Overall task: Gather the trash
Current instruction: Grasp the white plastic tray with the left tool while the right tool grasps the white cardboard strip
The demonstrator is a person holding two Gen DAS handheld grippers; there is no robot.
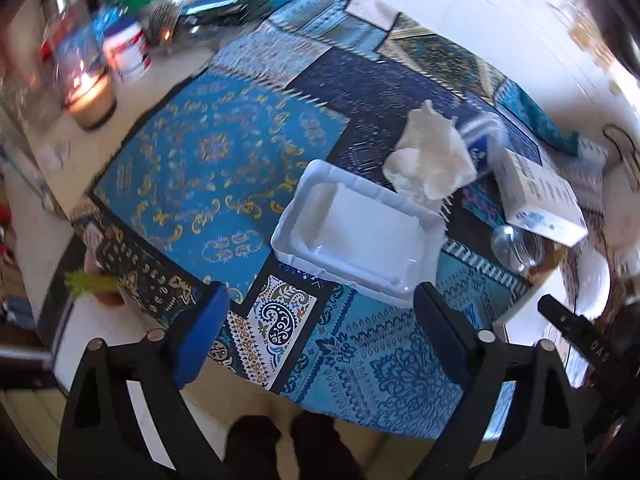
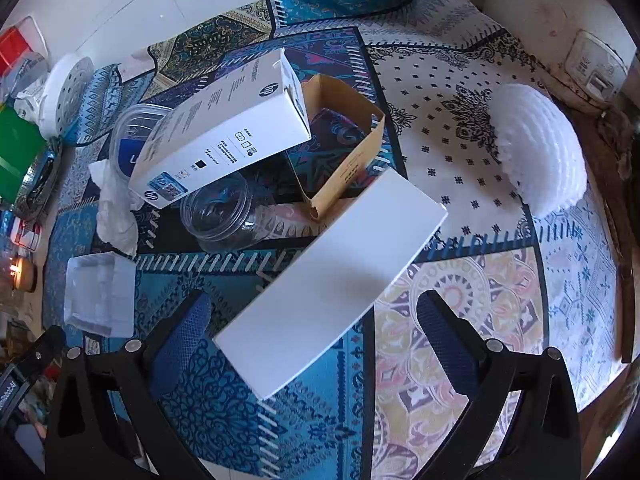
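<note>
I hold the left gripper spread and empty above the patterned tablecloth, near the white plastic tray and crumpled tissue. The right gripper is spread over a plain white box. The tilted white carton reads "hp".

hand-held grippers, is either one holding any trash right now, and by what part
Nothing is held. The left hand-held gripper is open above the white tray; the right hand-held gripper is open over the white box.
</note>
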